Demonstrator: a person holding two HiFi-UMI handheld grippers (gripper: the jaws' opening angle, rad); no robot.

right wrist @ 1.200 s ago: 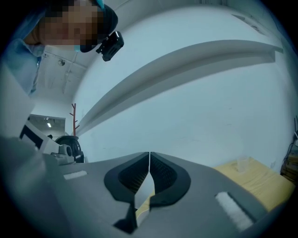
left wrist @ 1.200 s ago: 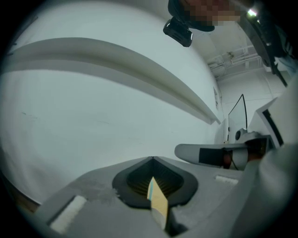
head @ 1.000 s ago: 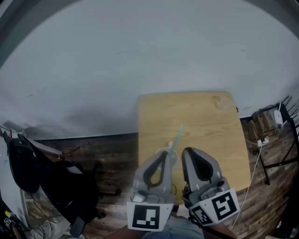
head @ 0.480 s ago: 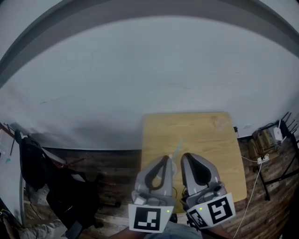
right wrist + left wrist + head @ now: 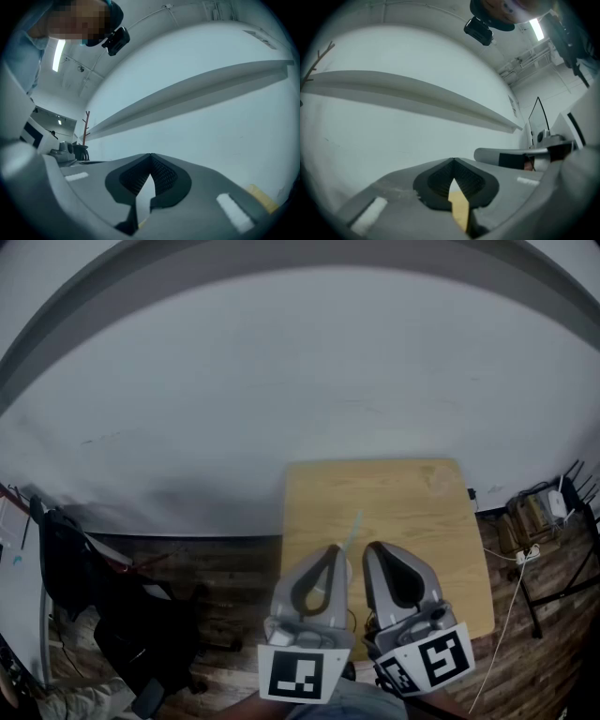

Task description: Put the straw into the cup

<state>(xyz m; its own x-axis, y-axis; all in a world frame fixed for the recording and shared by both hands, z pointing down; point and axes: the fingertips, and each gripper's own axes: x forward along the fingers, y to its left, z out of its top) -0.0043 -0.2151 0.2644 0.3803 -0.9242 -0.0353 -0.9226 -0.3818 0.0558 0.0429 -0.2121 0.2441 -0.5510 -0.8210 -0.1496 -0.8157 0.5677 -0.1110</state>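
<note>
Though the left gripper [image 5: 333, 549] covers most of the clear cup [image 5: 346, 565], so that its rim is faint and hard to make out, a pale straw [image 5: 354, 529] slants up from it over the wooden table [image 5: 412, 512]. The cup stands between this gripper and the right gripper [image 5: 374, 549]. Both grippers' jaws meet tip to tip with nothing between them.
</note>
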